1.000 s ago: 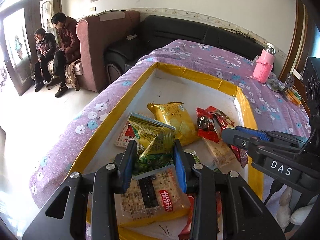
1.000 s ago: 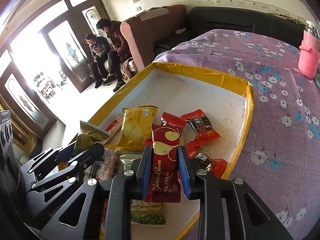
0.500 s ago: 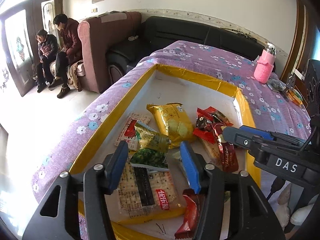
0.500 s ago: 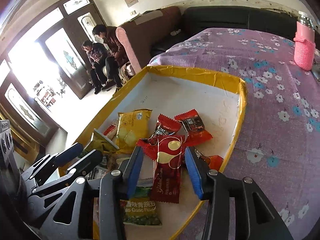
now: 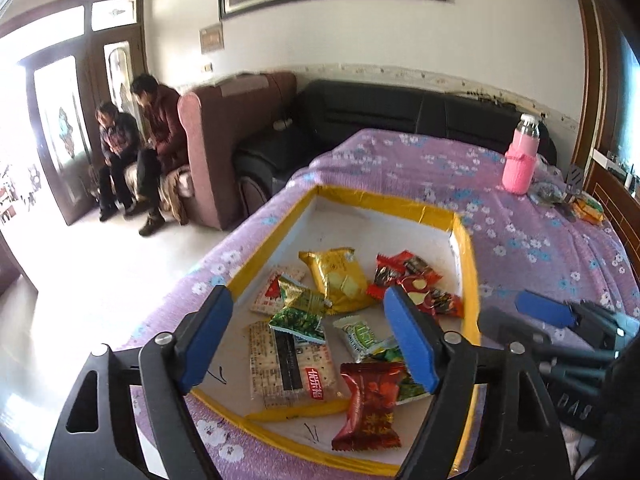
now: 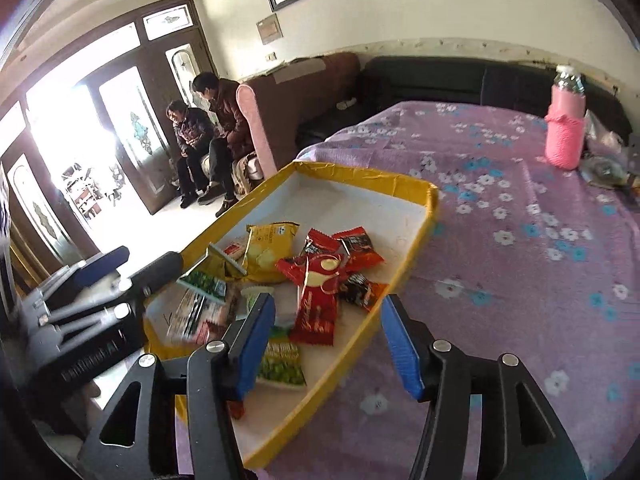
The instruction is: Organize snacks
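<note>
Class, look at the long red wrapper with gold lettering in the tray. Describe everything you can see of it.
The red wrapper is a long, shiny foil-like packet with a gold and white round emblem near its top and gold script down its length. It looks sealed and lies flat in the yellow-edged tray, its upper end resting on other red packets and its lower end beside a green packet. The right gripper is open above it, fingers not touching it.

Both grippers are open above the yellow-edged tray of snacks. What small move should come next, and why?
Probably draw both away from the tray: the left gripper and right gripper stand open and empty, and all visible packets, such as the long red packet, already lie inside the yellow-edged white tray.
</note>
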